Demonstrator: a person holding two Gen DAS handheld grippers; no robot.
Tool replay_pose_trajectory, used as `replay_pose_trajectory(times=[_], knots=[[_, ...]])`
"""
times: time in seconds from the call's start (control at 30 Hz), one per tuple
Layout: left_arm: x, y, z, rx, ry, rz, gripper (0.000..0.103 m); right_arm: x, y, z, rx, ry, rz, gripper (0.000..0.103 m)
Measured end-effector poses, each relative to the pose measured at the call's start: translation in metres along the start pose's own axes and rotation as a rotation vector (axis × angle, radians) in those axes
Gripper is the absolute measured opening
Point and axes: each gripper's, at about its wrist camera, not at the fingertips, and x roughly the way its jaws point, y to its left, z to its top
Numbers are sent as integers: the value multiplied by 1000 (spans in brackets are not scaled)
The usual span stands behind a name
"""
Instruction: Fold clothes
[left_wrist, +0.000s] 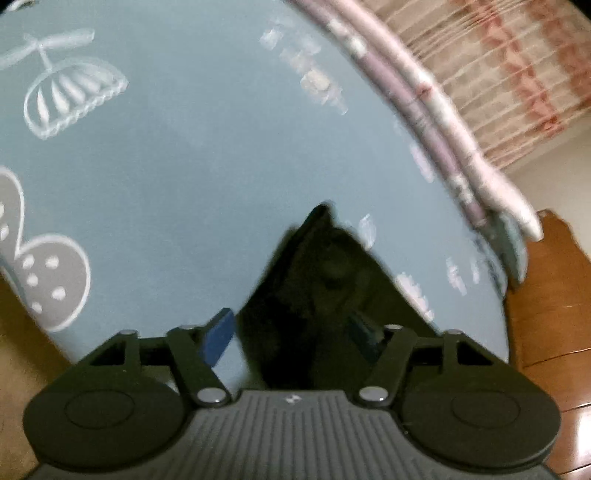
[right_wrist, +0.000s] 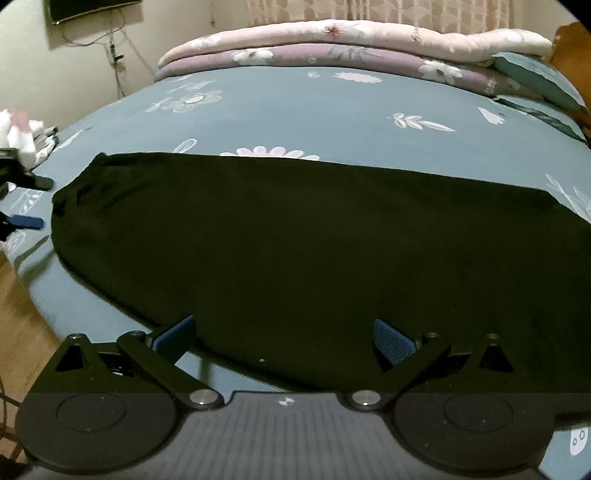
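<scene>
Both spread fingers (right_wrist: 393, 345) hover over black garment (right_wrist: 295, 240) on bedsheet (right_wrist: 332, 107).

From the left wrist we look forward and down along the left gripper (left_wrist: 291, 332), very close to the blue bed sheet (left_wrist: 184, 166), and the picture is tilted and blurry. From the right wrist we look low across the bed past the right gripper (right_wrist: 284, 338) toward the folded quilts (right_wrist: 332, 40). Both views share the dark garment (right_wrist: 295, 240), the sheet and the quilts.
</scene>
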Motion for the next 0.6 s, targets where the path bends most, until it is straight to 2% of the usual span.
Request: replay_pose_trajectory(times=[0.07, 0.23, 0.3, 0.33, 0.6], knots=[[7, -5, 1, 13, 30, -22, 49, 0, -1, 0, 8, -3, 8, 103], [27, -10, -1, 42, 54, -2, 47, -5, 0, -1, -5, -9, 9, 103], [32, -13, -1, 52, 45, 16, 11, -7, -3, -3, -2, -6, 6, 103], [31, -14, -2, 57, 38, 20, 7, -7, -4, -4, 4, -4, 2, 103], [6, -12, -11, 65, -17, 26, 4, -3, -10, -5, 28, 7, -1, 103]])
